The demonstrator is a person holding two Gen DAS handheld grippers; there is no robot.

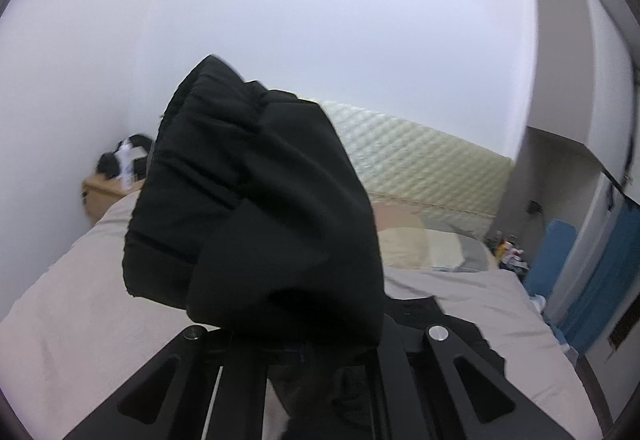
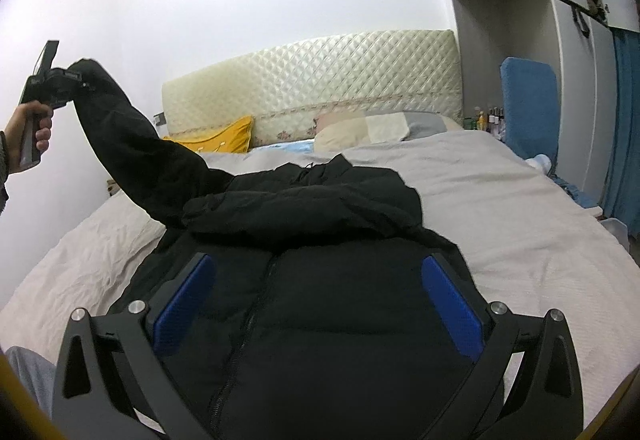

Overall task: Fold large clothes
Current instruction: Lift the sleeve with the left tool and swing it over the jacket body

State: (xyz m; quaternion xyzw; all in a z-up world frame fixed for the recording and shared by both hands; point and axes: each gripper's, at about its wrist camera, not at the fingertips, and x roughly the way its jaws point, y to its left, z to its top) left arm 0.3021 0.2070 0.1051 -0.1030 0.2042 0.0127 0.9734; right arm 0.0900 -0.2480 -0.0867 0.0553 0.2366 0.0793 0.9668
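While lifted, sleeve (image 2: 120, 128) in left tool (image 2: 76, 78).

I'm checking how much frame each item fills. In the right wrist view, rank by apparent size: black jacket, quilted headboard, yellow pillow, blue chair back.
1. Black jacket, partly from nearness.
2. Quilted headboard.
3. Blue chair back and yellow pillow: too alike to rank.

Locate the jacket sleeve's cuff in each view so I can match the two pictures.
Left wrist: the cuff fills the centre, bunched up and clamped in the left gripper, hiding its fingertips.
Right wrist: the cuff is at upper left, held up in the left gripper, the sleeve sloping down to the jacket on the bed.
Shared landmark: the quilted headboard.
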